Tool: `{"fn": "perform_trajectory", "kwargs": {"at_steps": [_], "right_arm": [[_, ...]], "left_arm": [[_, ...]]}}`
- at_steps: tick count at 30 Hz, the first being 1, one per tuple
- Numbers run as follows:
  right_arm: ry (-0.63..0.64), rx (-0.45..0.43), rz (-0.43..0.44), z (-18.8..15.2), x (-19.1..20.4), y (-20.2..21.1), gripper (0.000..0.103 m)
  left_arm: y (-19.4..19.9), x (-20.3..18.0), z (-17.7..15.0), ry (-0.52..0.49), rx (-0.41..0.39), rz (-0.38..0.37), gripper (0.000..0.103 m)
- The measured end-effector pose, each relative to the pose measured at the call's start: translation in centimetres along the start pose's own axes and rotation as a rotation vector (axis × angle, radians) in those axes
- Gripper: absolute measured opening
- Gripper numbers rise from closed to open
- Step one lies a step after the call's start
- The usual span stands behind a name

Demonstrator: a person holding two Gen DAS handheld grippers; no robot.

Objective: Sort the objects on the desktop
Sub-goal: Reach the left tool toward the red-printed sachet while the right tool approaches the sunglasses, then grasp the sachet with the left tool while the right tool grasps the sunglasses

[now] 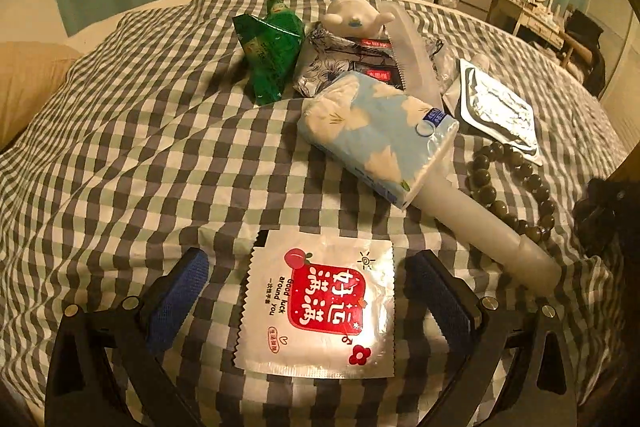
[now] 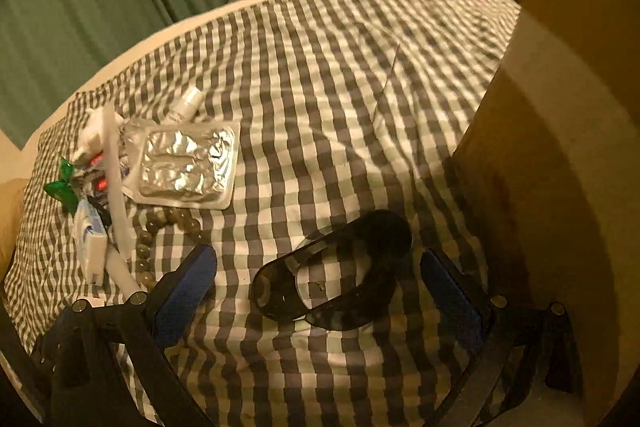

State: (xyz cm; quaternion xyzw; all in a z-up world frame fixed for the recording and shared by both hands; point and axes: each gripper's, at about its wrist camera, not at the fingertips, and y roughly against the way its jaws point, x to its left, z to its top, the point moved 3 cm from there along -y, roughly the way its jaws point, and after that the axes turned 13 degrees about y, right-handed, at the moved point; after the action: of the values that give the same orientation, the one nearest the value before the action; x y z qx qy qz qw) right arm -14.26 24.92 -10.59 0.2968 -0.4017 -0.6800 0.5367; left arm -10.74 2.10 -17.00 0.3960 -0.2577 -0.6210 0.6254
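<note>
Sorting has barely begun, as far as I can judge: nearly everything sits in one loose heap on the checked bedspread (image 1: 120,155), and I see no separate groups yet. My left gripper (image 1: 308,301) is spread wide, empty, its blue pads either side of a flat sachet (image 1: 320,307) with red print lying at 6 o'clock in the left view; the pads are not touching it. Beyond it, toward 12 and 1 o'clock, lie a tissue pack (image 1: 376,135) resting on a white comb (image 1: 472,223), a green packet (image 1: 272,55), a white toy (image 1: 352,15), a foil tray (image 1: 496,111) and a bead string (image 1: 516,183) at 3 o'clock. My right gripper (image 2: 320,287) is also wide open with nothing in it, straddling a dark eye mask (image 2: 336,275) that lies well apart from the heap. Only the right view shows that mask properly, plus a cardboard box (image 2: 560,147) standing at 3 o'clock, which I take to be a likely bin, and a small white bottle (image 2: 188,105) past the tray. Only the left view shows the sachet, which is hidden from the right camera. Every item still needs picking up and placing.
</note>
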Motion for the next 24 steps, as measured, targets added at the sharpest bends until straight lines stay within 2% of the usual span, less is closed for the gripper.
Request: {"fn": "perform_trajectory", "kwargs": {"at_steps": [1, 3, 4, 5, 6, 8, 9, 11, 13, 16, 24], "right_arm": [[-0.006, 0.012, 0.004, -0.1, -0.1, -0.2, 0.094], [-0.016, 0.038, 0.003, -0.3, -0.3, -0.7, 0.076], [-0.023, 0.049, 0.001, -0.4, -0.5, -0.9, 0.072], [-0.031, 0.058, 0.008, -0.6, -0.7, -1.1, 0.07], [-0.034, 0.06, 0.014, -0.5, -0.7, -1.1, 0.07], [-0.032, 0.056, 0.017, -0.5, -0.7, -0.9, 0.069], [-0.028, 0.054, 0.019, -0.6, -0.6, -0.8, 0.069], [-0.02, 0.042, 0.032, -0.7, -0.4, -0.6, 0.068], [-0.012, 0.023, 0.046, -0.6, 0.0, -0.1, 0.067], [0.01, -0.001, 0.067, -0.5, 0.6, 0.8, 0.06], [0.049, -0.04, 0.123, -0.6, 1.8, 2.6, 0.059]], "left_arm": [[0.0, 0.1, 0.0, 0.002, 0.005, -0.008, 0.103], [0.1, 0.1, 0.0, -0.004, 0.005, -0.009, 0.102], [0.2, 0.2, 0.0, -0.009, 0.005, -0.011, 0.097], [0.3, 0.2, 0.0, -0.012, -0.001, -0.01, 0.085], [0.6, 0.3, -0.1, -0.016, -0.008, -0.011, 0.078], [1.0, 0.2, -0.1, -0.025, -0.007, -0.034, 0.051], [1.2, 0.2, -0.2, -0.027, -0.005, -0.044, 0.048], [1.4, 0.2, -0.2, -0.03, -0.005, -0.054, 0.035], [1.6, 0.5, -0.1, -0.017, -0.003, -0.068, 0.029], [1.8, 1.2, 0.1, 0.025, 0.018, -0.104, 0.015], [3.1, 1.8, -0.2, 0.053, 0.018, -0.117, 0.01]]}}
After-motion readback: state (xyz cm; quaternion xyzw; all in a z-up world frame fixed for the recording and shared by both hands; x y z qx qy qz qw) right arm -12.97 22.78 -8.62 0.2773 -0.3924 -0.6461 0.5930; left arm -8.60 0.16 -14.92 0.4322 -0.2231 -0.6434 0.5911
